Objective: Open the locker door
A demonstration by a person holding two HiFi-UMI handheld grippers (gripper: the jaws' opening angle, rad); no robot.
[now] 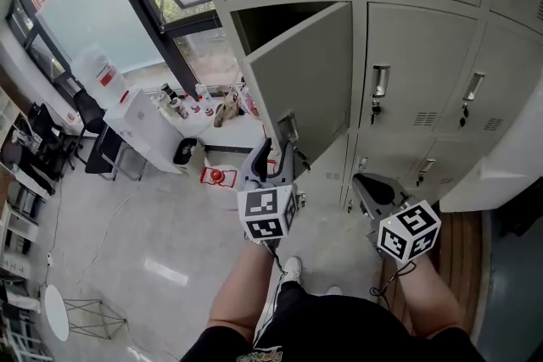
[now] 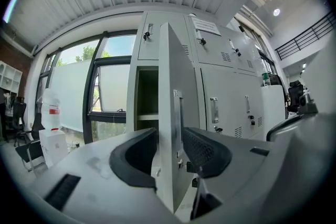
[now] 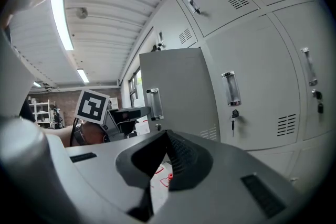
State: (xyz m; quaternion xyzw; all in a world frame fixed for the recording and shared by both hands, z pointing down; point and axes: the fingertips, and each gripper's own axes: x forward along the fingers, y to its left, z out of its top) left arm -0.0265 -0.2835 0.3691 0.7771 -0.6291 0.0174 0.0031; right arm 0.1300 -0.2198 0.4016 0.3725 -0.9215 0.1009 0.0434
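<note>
The grey locker door [image 1: 310, 72] stands swung out from its dark compartment [image 1: 263, 25], hinged on its right side. My left gripper [image 1: 277, 155] is shut on the door's free edge near the handle and lock [image 1: 288, 129]. In the left gripper view the door edge [image 2: 170, 86] runs straight between the two pads of the left gripper [image 2: 169, 152], both against it. My right gripper [image 1: 373, 184] hangs lower right, off the lockers, shut with nothing in it. In the right gripper view, beyond the right gripper [image 3: 168, 136], the door's outer face [image 3: 184, 92] and its handle [image 3: 153, 104] show.
Closed lockers with handles and keys [image 1: 380, 89] fill the wall to the right and above. To the left are a big window [image 1: 93, 4], a white table with bottles [image 1: 170, 110] and a red-marked item on the floor [image 1: 216, 175]. My legs and a shoe [image 1: 291, 269] are below.
</note>
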